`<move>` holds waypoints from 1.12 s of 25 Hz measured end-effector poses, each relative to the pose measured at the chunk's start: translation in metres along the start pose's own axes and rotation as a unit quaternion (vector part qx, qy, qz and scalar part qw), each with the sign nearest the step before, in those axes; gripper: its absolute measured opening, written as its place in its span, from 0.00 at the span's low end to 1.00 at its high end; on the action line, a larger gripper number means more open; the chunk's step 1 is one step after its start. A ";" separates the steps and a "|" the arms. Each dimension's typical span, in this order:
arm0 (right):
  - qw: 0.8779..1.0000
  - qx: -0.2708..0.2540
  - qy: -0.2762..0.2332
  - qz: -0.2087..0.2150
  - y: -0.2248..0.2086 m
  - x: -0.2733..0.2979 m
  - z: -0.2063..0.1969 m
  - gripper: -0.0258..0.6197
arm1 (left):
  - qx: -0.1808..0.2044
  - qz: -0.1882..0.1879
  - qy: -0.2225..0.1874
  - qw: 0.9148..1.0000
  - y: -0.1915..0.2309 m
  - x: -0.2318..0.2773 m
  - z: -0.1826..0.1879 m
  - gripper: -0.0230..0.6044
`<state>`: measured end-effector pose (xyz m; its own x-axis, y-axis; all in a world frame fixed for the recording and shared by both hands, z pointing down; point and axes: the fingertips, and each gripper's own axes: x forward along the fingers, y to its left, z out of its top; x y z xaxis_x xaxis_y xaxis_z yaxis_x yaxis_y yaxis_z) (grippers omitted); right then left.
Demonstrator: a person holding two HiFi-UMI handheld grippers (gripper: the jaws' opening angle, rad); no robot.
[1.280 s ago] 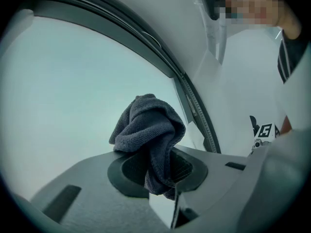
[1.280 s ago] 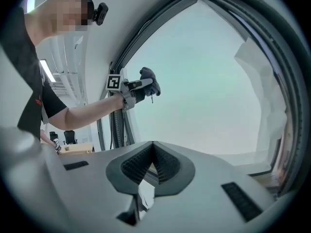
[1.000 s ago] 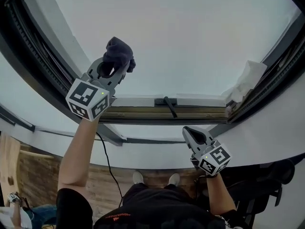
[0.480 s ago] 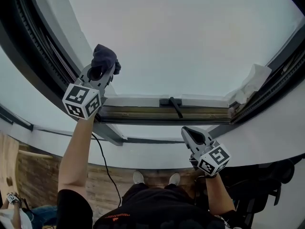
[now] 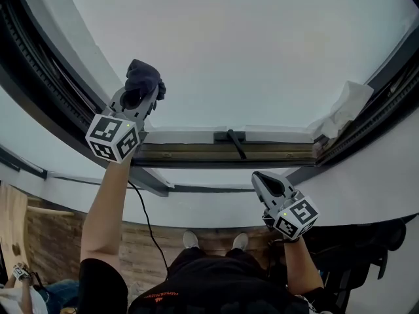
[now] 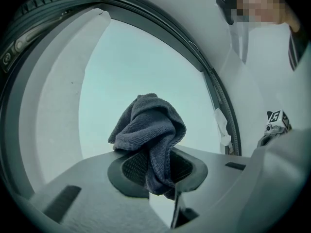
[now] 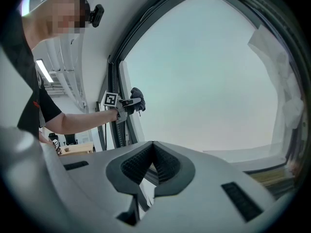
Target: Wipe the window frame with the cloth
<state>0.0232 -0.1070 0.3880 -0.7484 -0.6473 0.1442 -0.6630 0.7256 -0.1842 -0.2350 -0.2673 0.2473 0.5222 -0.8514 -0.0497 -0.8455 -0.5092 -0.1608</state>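
A dark grey cloth [image 5: 144,78] is bunched in my left gripper [image 5: 139,95], which is shut on it and raised next to the left side of the window frame [image 5: 78,77]. In the left gripper view the cloth [image 6: 150,130] folds out over the jaws in front of the pale pane. The right gripper view shows that cloth [image 7: 137,98] small and far off beside the frame's left upright. My right gripper [image 5: 267,183] hangs low under the sill [image 5: 222,152], shut with nothing between its jaws [image 7: 153,166].
A black window handle [image 5: 232,139] lies on the lower frame rail. A crumpled white sheet [image 5: 344,110] is stuck at the frame's right corner. Black seals run along the left frame. A cable [image 5: 147,227] hangs from the left arm. Wooden floor lies below.
My left gripper with the cloth moved left and slightly down toward the left frame upright over the first half second, then held still. The right gripper barely shifted.
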 end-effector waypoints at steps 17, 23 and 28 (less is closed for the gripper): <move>0.999 0.015 -0.018 -0.022 -0.046 -0.051 -0.002 0.04 | 0.018 -0.103 0.003 0.995 -0.134 0.088 0.004 0.18; 0.999 0.023 -0.026 -0.041 -0.070 -0.079 -0.004 0.04 | 0.017 -0.132 -0.002 0.991 -0.178 0.118 0.009 0.18; 0.998 0.021 -0.035 -0.050 -0.085 -0.101 -0.004 0.04 | 0.019 -0.167 -0.003 0.986 -0.227 0.147 0.012 0.18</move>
<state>0.1554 -0.1024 0.3929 -0.6750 -0.7315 0.0963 -0.7319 0.6475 -0.2122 0.0354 -0.2753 0.2649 0.7712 -0.6365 0.0068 -0.6220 -0.7558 -0.2049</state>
